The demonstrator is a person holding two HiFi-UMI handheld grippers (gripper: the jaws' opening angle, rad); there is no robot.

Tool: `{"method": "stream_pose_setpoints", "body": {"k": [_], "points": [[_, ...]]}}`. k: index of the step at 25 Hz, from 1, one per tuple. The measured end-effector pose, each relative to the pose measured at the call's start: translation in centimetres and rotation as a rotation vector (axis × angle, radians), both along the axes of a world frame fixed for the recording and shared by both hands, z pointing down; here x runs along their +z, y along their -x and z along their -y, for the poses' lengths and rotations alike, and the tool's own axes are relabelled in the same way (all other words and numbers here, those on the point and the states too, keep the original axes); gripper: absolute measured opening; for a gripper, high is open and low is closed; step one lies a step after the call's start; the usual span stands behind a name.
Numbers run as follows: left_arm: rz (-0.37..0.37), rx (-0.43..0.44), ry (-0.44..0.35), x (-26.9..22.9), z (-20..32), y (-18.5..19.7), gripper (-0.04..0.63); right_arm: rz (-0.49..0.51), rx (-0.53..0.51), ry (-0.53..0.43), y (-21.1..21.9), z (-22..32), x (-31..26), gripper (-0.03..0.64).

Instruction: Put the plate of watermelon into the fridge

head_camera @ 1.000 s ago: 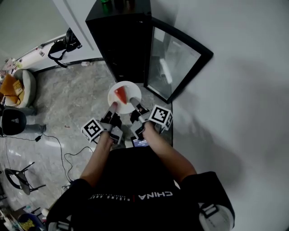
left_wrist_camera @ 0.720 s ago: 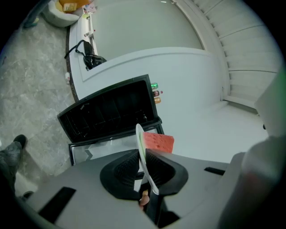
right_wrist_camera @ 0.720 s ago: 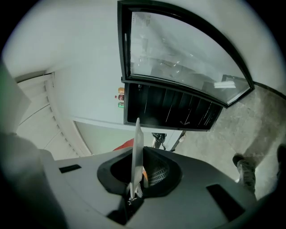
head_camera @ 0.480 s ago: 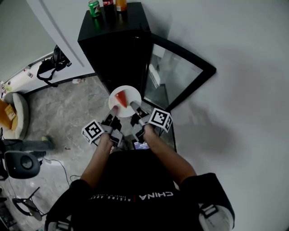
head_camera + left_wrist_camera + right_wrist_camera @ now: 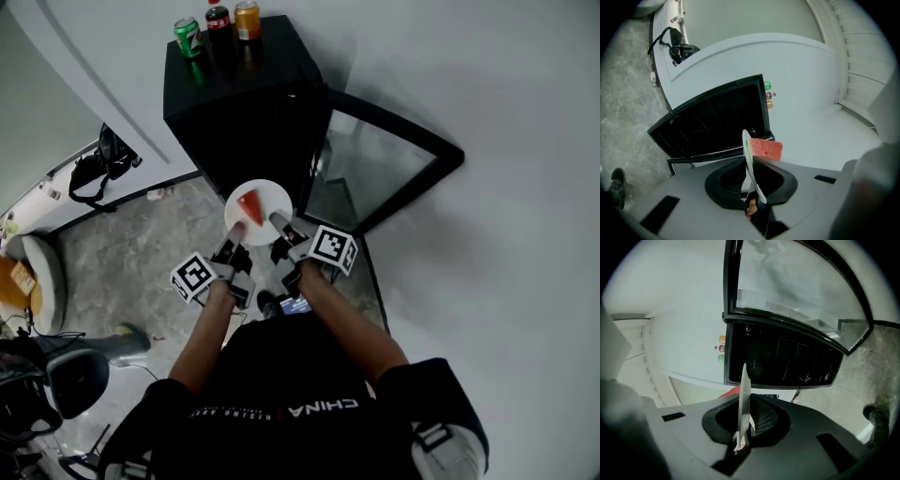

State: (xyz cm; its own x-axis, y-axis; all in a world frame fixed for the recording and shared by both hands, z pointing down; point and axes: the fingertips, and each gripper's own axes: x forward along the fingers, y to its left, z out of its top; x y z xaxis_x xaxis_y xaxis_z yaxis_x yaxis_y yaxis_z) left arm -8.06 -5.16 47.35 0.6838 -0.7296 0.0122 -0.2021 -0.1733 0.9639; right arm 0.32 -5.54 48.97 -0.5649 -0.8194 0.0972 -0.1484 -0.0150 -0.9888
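Plate (image 5: 275,198) of watermelon hangs level between our two grippers, in the air just in front of the open fridge (image 5: 239,103) and not yet inside it; a red watermelon wedge (image 5: 249,205) lies on the white dish, towards its left side; our left gripper (image 5: 235,231) has its jaws clamped on the near-left rim, and its own view shows that rim pinched edge-on between the dark pads, with the wedge just beyond them; our right gripper (image 5: 278,222) is clenched on the near-right rim in the same way, the thin white edge standing upright between its pads; we hold one tool in each hand; the fridge is a black cabinet whose glass door (image 5: 380,169) stands swung wide to the right; its inside shows dark, with wire shelves visible in both gripper views; three drinks (image 5: 217,19), green, dark and orange, stand in a row on its top; a black bag (image 5: 101,161) lies on the grey floor (image 5: 141,234), well off to the left by the wall.
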Motion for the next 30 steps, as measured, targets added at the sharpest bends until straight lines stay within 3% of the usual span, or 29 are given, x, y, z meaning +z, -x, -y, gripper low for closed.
{"method": "stream_pose_setpoints", "body": {"k": [12, 24, 30], "points": [[-0.005, 0.023, 0.033, 1.3, 3.0, -1.2, 0.051, -0.007, 0.017, 0.054, -1.2, 2.6, 1.1, 0.031], [0.015, -0.102, 0.069, 1.0, 9.3, -5.3, 0.051, -0.003, -0.116, 0.045, -5.5, 10.2, 0.6, 0.031], [0.017, -0.162, 0.085, 1.3, 11.1, -5.5, 0.051, 0.007, -0.184, 0.055, -5.5, 12.5, 1.0, 0.031]]}}
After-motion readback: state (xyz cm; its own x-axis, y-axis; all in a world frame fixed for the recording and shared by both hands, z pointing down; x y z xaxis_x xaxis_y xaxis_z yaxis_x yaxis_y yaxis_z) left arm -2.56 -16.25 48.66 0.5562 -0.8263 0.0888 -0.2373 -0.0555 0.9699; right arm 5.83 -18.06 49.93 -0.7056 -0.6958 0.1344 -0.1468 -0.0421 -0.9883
